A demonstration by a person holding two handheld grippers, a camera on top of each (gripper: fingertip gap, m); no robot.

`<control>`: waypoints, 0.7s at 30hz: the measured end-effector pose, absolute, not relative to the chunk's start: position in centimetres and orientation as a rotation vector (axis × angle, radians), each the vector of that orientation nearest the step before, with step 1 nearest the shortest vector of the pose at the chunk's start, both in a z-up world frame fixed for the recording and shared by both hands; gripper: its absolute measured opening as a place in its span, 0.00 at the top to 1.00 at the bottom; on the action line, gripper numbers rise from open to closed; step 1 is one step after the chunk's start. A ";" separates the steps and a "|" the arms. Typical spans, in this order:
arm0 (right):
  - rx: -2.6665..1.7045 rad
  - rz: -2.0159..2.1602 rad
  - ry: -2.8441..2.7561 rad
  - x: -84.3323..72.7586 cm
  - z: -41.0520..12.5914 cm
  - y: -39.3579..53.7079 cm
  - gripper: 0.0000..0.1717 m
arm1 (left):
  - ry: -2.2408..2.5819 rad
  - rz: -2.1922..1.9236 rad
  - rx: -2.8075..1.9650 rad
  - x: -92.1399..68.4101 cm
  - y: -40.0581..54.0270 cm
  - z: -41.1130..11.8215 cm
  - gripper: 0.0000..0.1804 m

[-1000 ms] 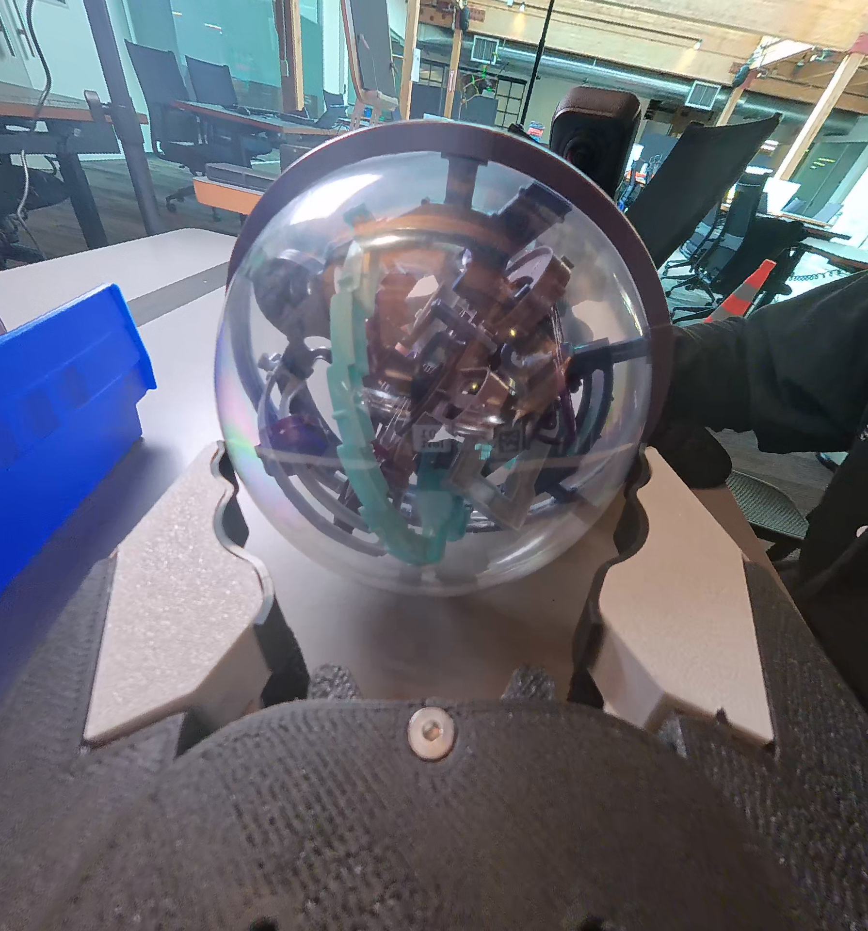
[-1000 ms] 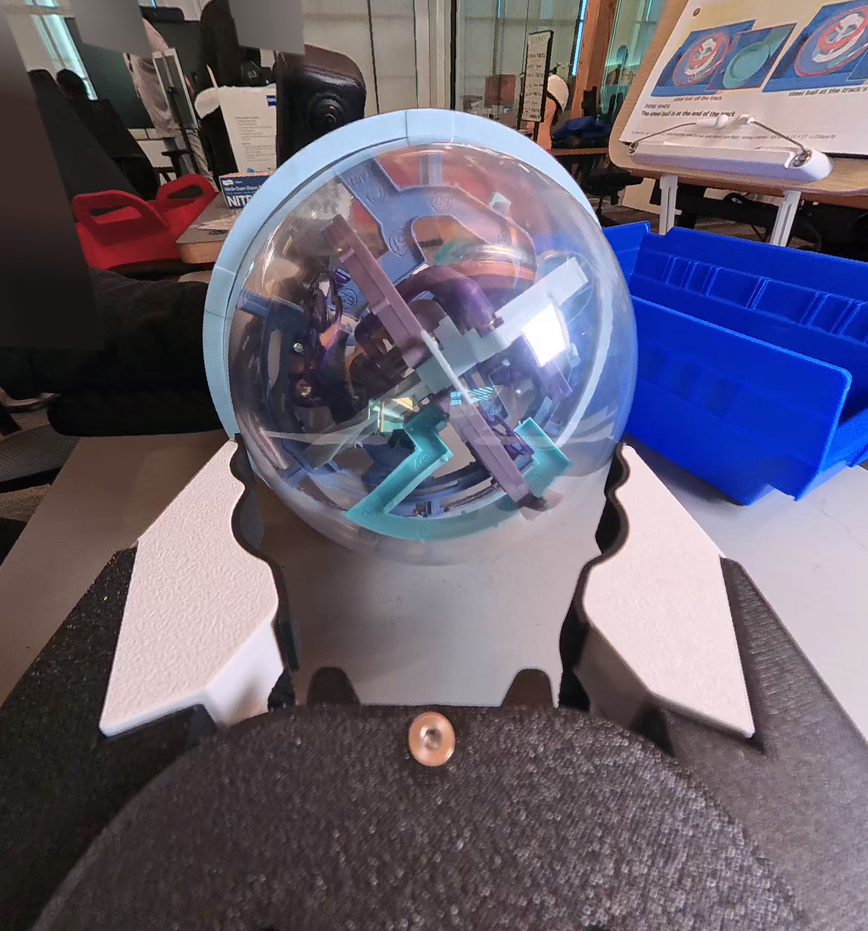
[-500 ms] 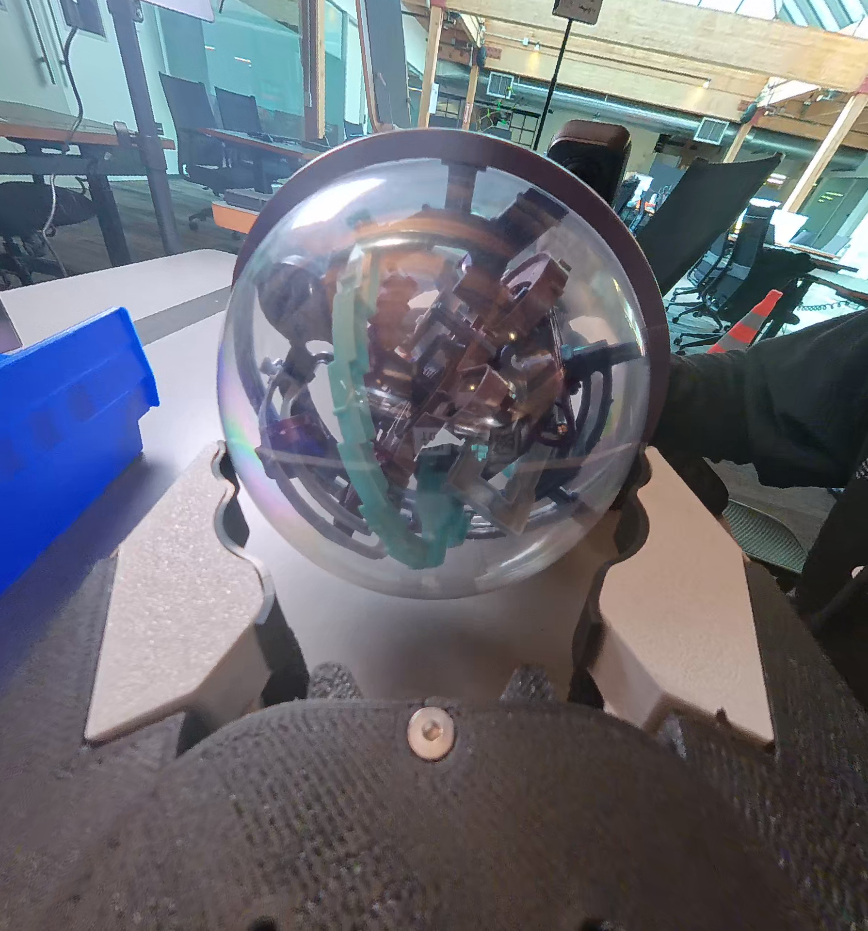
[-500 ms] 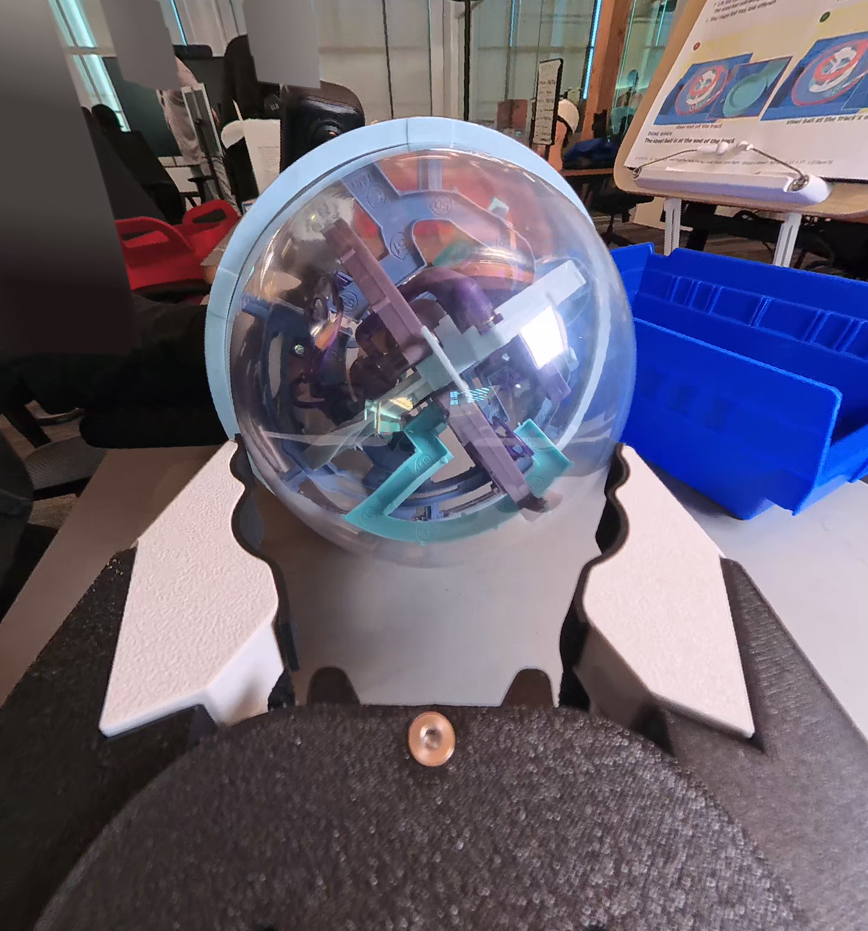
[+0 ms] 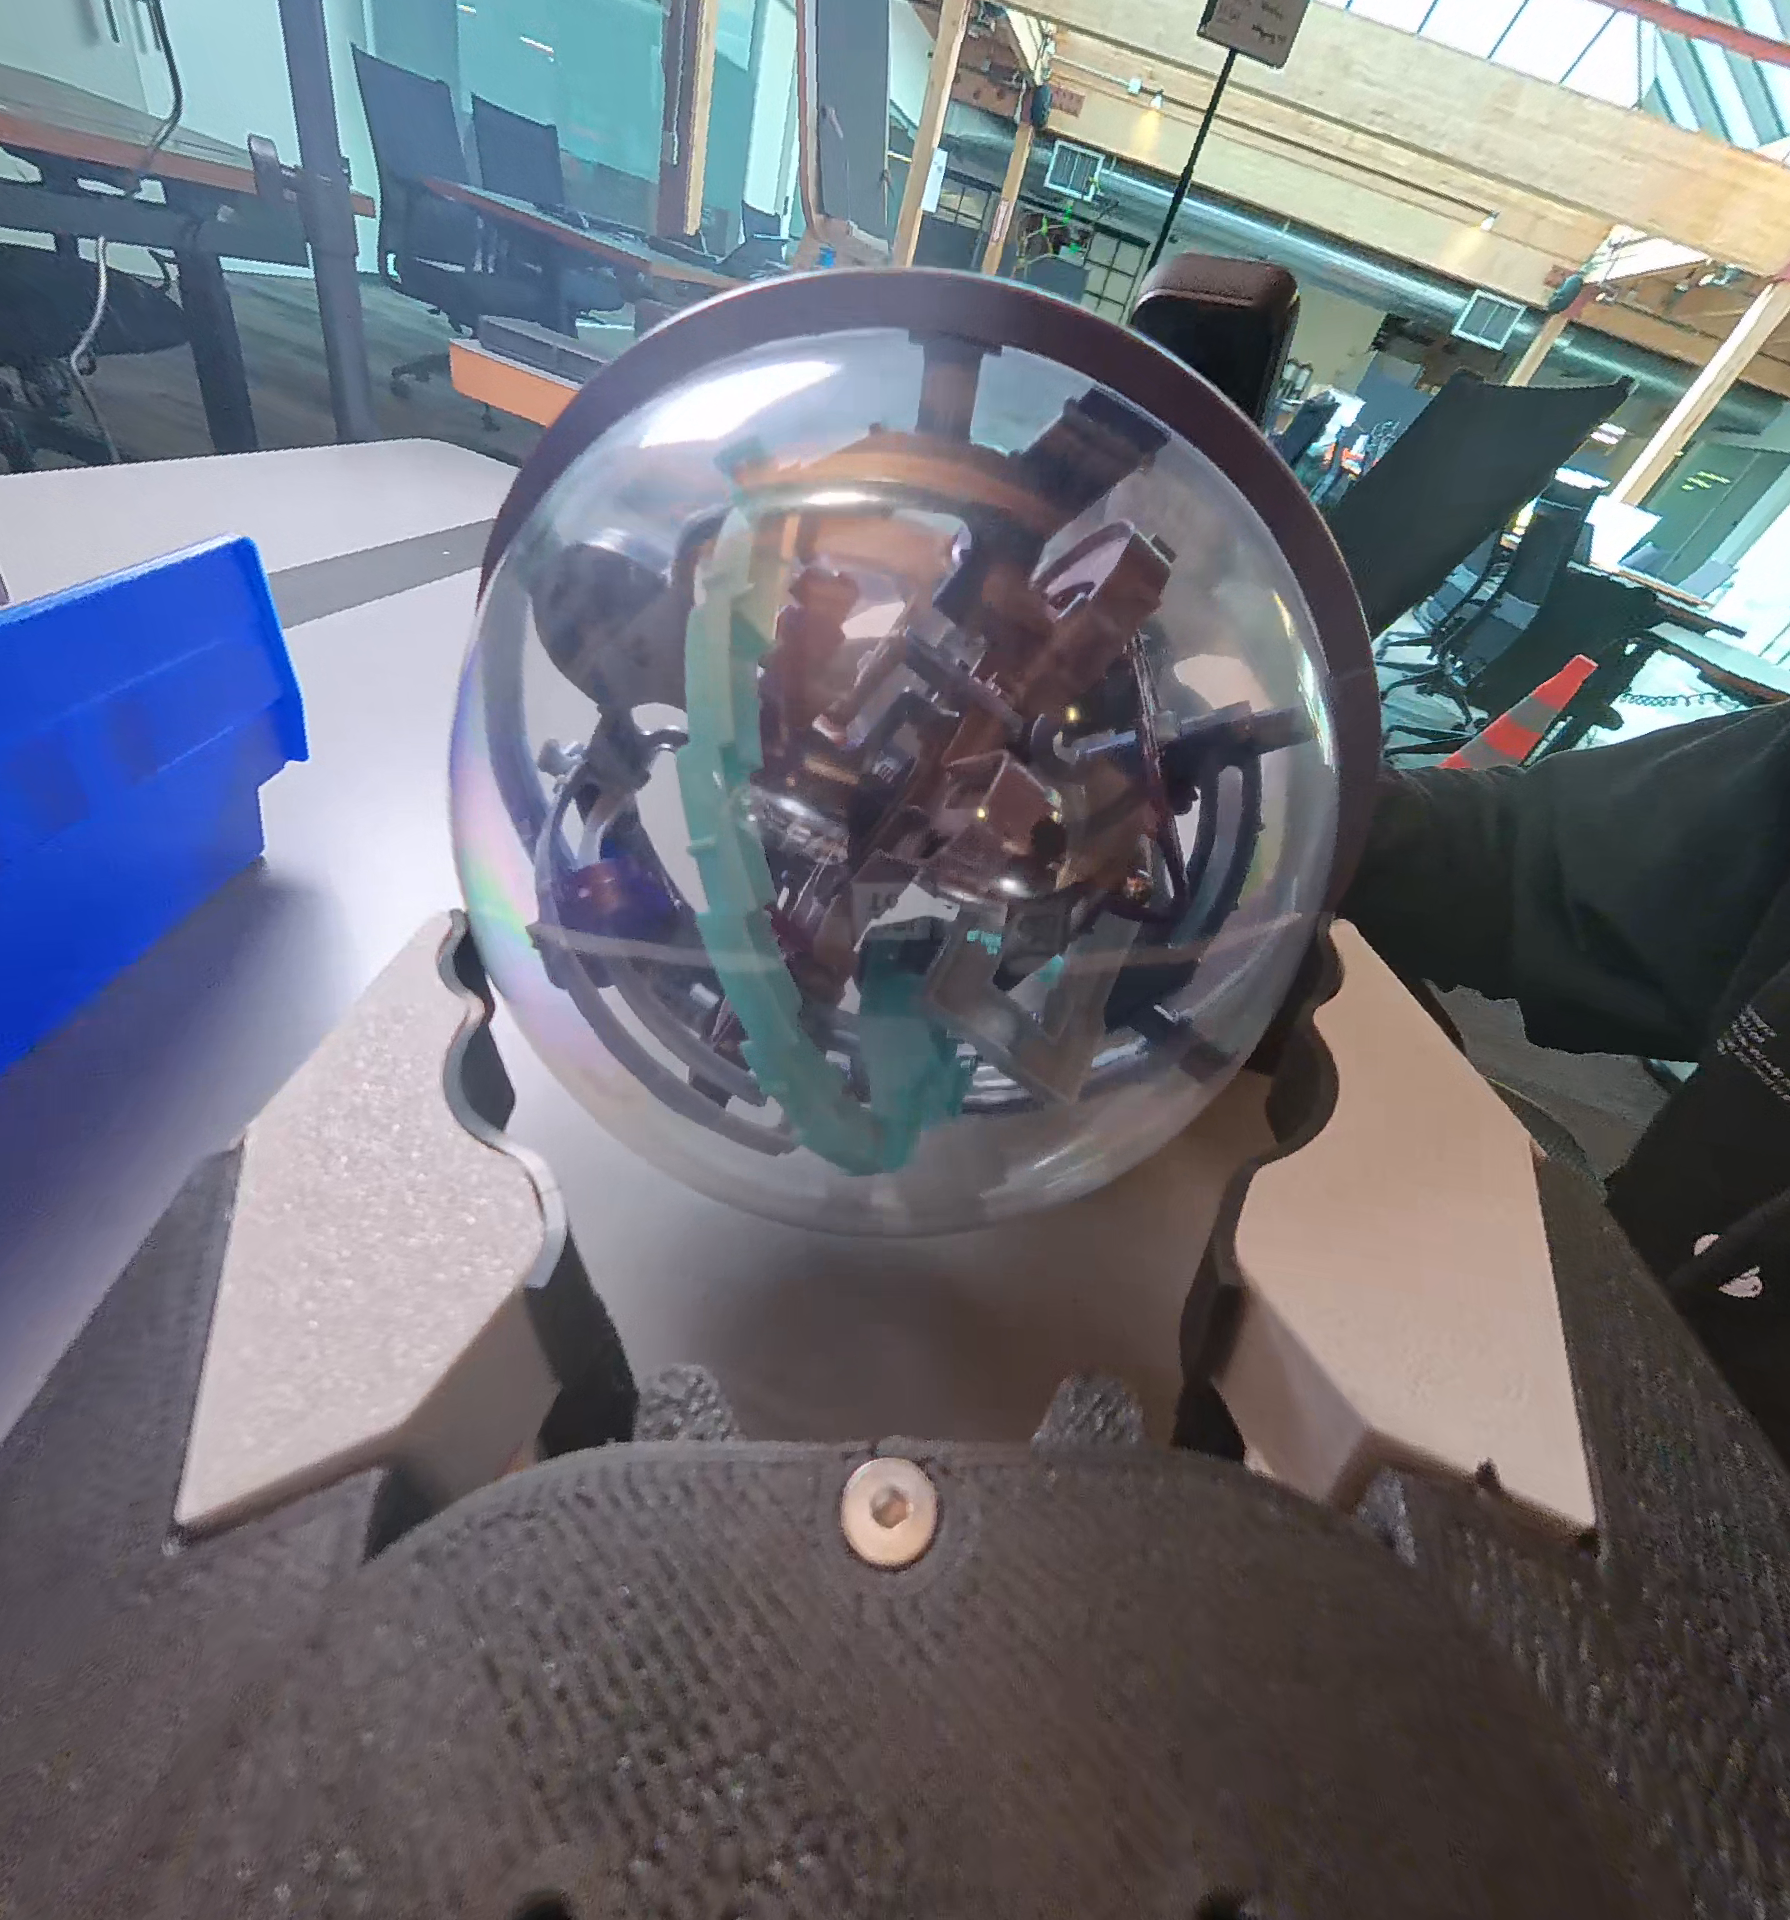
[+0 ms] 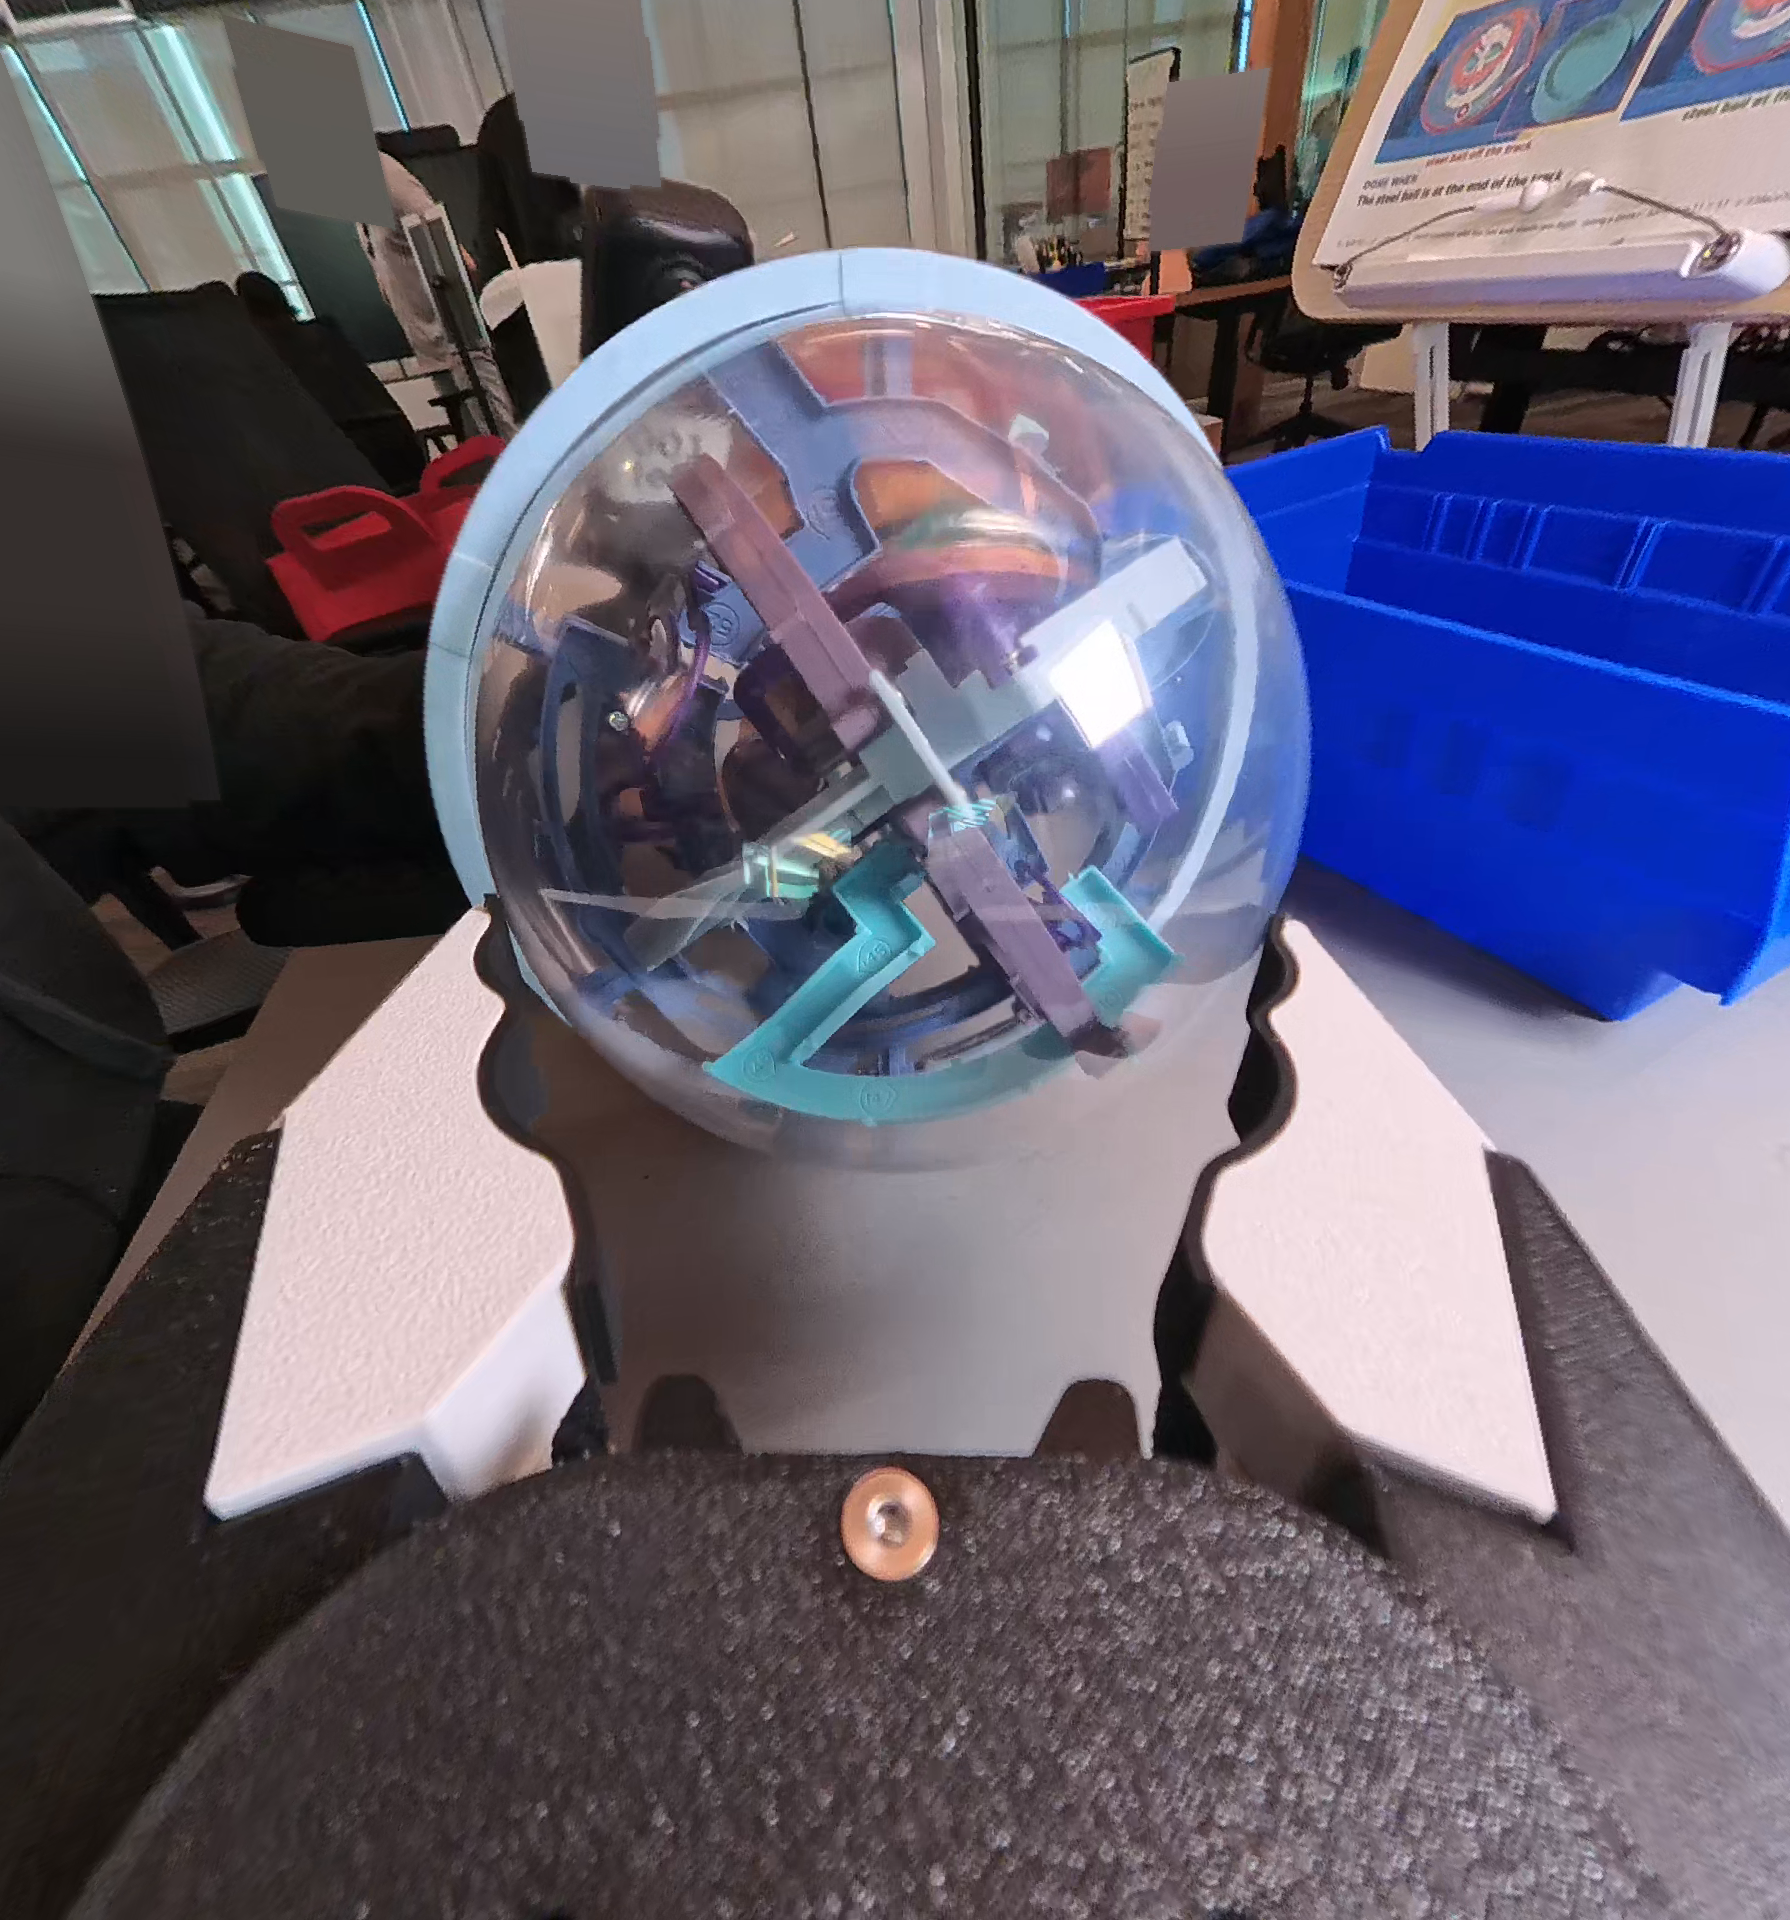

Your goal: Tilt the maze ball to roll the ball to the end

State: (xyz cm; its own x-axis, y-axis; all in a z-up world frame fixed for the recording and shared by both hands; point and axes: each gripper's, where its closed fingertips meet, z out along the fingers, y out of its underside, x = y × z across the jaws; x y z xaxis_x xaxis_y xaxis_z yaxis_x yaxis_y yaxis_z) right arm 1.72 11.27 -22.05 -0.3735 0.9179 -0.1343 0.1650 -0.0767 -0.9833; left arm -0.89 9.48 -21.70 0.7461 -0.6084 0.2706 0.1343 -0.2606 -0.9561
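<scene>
Maze ball: clear glossy plastic sphere, coloured tracks inside, hanging above grey worktop. Left gripper and right gripper fingers gripping it at 3 and 9 o'clock. Blue bin sitting at 3 o'clock.

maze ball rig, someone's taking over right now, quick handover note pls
Left gripper: jaws wide, both pads against the clear plastic maze ball with coloured tracks inside.
Right gripper: same ball, gripped from the opposite side.
Ball is held up off the grey table, beside the blue plastic bin.
Done: ball is picked up, two-handed.
Left: tilt until the small ball inside reaches the track's end; I can't pick it out in either view.
</scene>
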 end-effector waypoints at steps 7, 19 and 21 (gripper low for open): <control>-1.266 1.516 -1.616 1.6 -23.4 11.1 0.22 | 0.362 -0.745 -1.760 -1.1 9.4 -22.7 0.18; -1.376 1.531 -1.663 1.5 -24.7 10.9 0.22 | 0.319 -0.805 -1.833 -1.2 9.3 -23.9 0.18; -1.409 1.538 -1.678 1.5 -25.1 10.8 0.22 | 0.307 -0.818 -1.853 -1.3 9.3 -24.1 0.18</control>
State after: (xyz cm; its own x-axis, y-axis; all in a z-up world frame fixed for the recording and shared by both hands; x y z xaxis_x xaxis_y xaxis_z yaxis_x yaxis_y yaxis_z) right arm 1.53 10.84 -25.14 -0.3694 0.8822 -0.2921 0.3678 -0.1499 -0.9178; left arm -1.28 9.28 -24.12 0.7345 -0.5524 0.3942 0.1566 -0.4273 -0.8905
